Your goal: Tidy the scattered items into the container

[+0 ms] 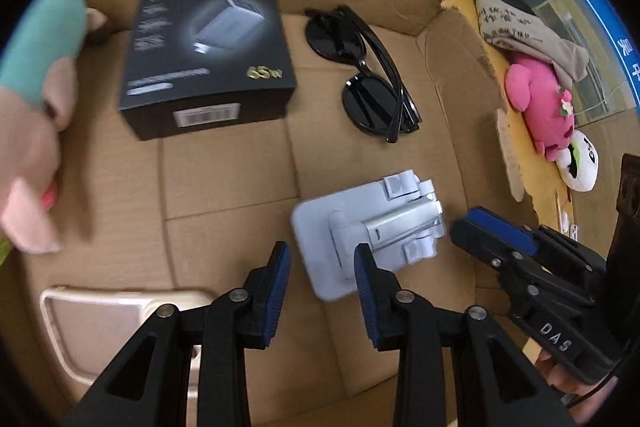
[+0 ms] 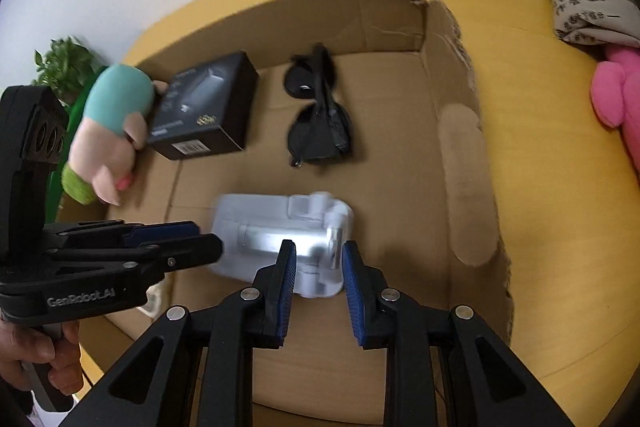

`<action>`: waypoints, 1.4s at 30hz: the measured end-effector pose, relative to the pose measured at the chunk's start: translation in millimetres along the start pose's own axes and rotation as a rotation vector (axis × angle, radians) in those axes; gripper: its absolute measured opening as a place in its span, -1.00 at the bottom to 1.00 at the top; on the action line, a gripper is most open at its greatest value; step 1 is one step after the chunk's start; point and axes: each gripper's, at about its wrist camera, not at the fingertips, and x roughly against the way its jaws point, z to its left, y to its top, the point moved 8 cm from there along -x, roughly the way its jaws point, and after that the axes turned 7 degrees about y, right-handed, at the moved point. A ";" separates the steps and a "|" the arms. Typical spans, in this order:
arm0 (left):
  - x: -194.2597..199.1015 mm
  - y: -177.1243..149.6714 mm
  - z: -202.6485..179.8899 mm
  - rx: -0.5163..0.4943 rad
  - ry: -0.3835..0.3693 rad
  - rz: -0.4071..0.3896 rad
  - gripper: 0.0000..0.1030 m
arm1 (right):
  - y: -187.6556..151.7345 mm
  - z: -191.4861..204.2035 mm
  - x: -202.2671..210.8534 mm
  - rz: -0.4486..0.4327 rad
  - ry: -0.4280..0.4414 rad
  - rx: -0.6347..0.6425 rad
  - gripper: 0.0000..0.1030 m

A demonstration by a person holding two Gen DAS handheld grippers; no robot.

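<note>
The pale grey phone stand (image 2: pixel 280 239) is lying folded flat on the floor of the cardboard box (image 2: pixel 460 155), its long axis running left to right. The right hand-held gripper (image 2: pixel 319 267) is being held just near of it, jaws partly open and empty. The left hand-held gripper (image 1: pixel 322 267) (also open, holding nothing) is hovering at its left end, so the right is judged nearer.
</note>
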 end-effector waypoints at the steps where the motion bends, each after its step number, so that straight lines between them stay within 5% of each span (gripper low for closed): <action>1: 9.5 -1.9 2.0 0.003 0.010 -0.021 -0.16 | -3.3 -1.5 5.8 0.011 -0.009 -0.012 -0.38; 5: 70.2 -12.4 10.9 0.004 0.066 -0.160 0.43 | -16.5 4.9 48.0 0.002 -0.063 -0.019 0.69; 8: 120.5 -26.6 16.8 0.019 0.106 -0.243 0.51 | -27.8 18.5 77.3 -0.001 -0.091 -0.003 0.83; 13: 185.8 -67.3 30.5 0.099 0.059 -0.330 0.53 | -47.6 66.6 131.4 -0.006 -0.079 0.055 0.84; 14: 195.6 -76.5 32.8 0.107 0.030 -0.347 0.50 | -49.8 74.5 137.6 -0.003 -0.080 0.081 0.78; 15: 206.3 -87.6 35.5 0.113 0.024 -0.364 0.22 | -54.8 90.5 148.1 -0.010 -0.071 0.139 0.62; 16: 212.7 -96.1 36.9 0.108 0.037 -0.366 -0.63 | -57.9 101.1 152.5 -0.009 -0.058 0.167 -0.22; 17: 218.2 -107.8 41.3 0.100 0.069 -0.344 -1.00 | -61.6 109.8 157.1 -0.004 -0.046 0.180 -0.95; 20: 233.9 -124.7 50.2 0.122 0.120 -0.362 -0.90 | -70.6 131.9 180.5 -0.028 -0.040 0.193 -0.95; 21: 241.8 -129.3 54.0 0.132 0.126 -0.374 -0.71 | -72.8 139.1 190.1 -0.045 -0.052 0.196 -0.84; 22: 247.7 -133.5 57.2 0.143 0.135 -0.376 -0.20 | -74.7 145.8 199.2 -0.064 -0.077 0.204 -0.64; 23: 253.8 -137.7 60.6 0.157 0.144 -0.379 0.13 | -75.7 152.1 206.0 -0.082 -0.109 0.216 0.24; 24: 260.3 -141.5 63.1 0.169 0.154 -0.392 0.59 | -76.8 156.4 211.3 -0.101 -0.130 0.224 0.61; 25: 268.1 -146.0 64.1 0.174 0.162 -0.422 0.59 | -78.2 162.9 221.3 -0.143 -0.159 0.236 1.00; 35: 300.0 -163.3 37.4 0.032 0.346 -0.569 0.60 | -104.8 193.7 263.5 -0.198 -0.215 0.224 0.99; 42: 311.7 -164.7 22.1 0.056 0.294 -0.596 0.60 | -111.5 187.9 284.6 -0.204 -0.261 0.217 0.99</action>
